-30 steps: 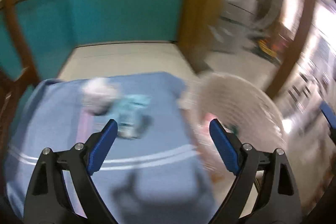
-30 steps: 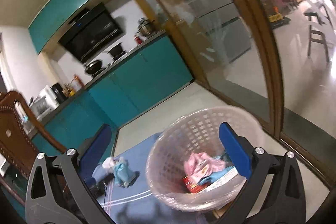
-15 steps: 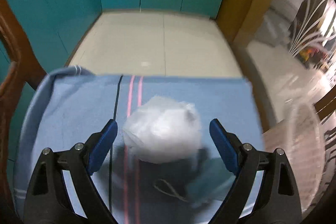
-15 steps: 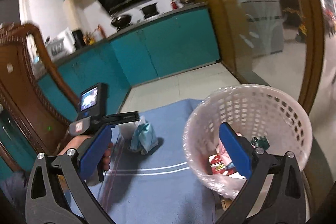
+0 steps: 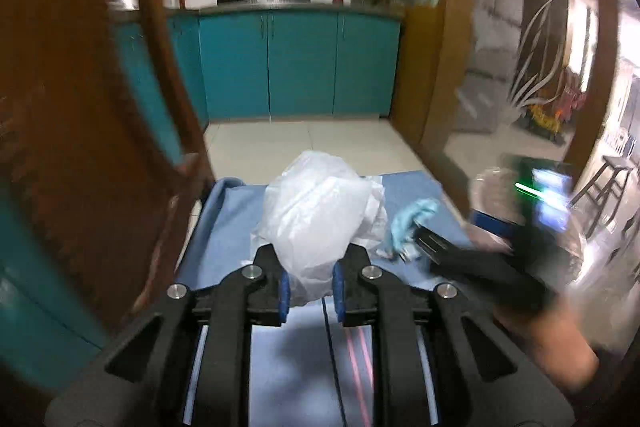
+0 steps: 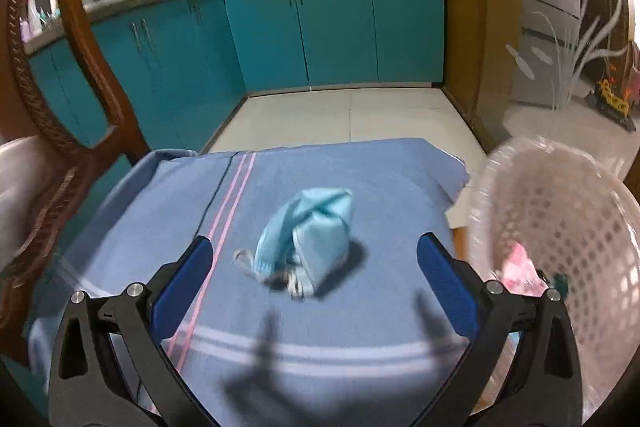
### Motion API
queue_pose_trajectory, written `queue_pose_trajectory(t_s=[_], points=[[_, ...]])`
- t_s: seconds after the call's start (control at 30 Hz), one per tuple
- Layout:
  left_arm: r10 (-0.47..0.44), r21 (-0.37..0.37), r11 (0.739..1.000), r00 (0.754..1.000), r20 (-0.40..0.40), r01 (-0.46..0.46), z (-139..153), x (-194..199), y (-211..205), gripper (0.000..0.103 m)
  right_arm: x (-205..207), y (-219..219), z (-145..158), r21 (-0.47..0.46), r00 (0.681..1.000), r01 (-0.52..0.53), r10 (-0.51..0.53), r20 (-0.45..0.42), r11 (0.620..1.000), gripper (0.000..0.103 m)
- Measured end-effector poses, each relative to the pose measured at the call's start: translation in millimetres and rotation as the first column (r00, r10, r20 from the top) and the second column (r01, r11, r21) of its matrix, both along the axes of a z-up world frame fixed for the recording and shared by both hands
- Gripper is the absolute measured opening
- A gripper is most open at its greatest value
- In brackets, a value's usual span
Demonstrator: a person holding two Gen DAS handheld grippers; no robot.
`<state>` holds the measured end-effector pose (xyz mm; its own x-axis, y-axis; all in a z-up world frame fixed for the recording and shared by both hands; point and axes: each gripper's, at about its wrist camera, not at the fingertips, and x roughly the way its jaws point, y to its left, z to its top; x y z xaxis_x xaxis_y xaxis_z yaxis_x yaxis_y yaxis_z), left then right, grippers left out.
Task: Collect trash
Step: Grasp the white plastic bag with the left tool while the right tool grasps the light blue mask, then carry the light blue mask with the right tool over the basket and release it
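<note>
My left gripper (image 5: 309, 291) is shut on a crumpled white plastic bag (image 5: 316, 211) and holds it above the blue cloth (image 5: 224, 239). A crumpled light blue face mask (image 6: 308, 235) lies on the blue cloth (image 6: 360, 307) in the right wrist view, in front of and between my open right gripper's (image 6: 314, 279) fingers. The mask also shows in the left wrist view (image 5: 408, 223), beside the right gripper's body (image 5: 480, 263). A pink perforated basket (image 6: 560, 227) with pink and other wrappers stands at the right.
A carved wooden chair (image 6: 60, 99) stands at the left of the table. Teal kitchen cabinets (image 6: 320, 35) line the far wall beyond a tiled floor. A frosted glass partition (image 6: 560, 27) is on the right. The cloth's far edge (image 6: 320, 147) drops off the table.
My left gripper has closed on the white plastic bag and lifted it off the cloth. My right gripper has swung left from the basket to face the blue mask.
</note>
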<state>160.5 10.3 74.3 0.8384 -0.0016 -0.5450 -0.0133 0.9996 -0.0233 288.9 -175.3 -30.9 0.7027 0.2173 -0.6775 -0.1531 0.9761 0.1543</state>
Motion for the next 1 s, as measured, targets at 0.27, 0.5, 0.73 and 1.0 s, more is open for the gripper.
queue_pose_trajectory(t_s=[0.27,0.5,0.73,1.0], points=[[-0.011,-0.003,1.000,1.000,0.002,0.011,-31.3,-35.2,5.1,0.017,2.4,23.8,-7.4,-0.079,0.997,-0.058,0.054,-0.054,0.995,0.009],[0.006,-0.099,0.995,0.998,-0.056,-0.012,-41.9,-14.3,20.4,0.018,-98.8,-1.9,68.9,0.042,0.994,-0.091,0.089,0.057,0.995,0.009],[-0.001,-0.089,0.996,0.999,-0.051,-0.004,-39.1,-17.3,7.1,0.018,-153.5,-9.4,66.5,0.054,0.992,-0.108,0.104,0.072,0.993,0.009],[0.004,-0.067,0.998,0.999,-0.048,-0.007,-37.0,-24.6,2.9,0.020,-152.9,15.3,58.3,0.041,0.985,-0.166,0.163,0.060,0.985,0.010]])
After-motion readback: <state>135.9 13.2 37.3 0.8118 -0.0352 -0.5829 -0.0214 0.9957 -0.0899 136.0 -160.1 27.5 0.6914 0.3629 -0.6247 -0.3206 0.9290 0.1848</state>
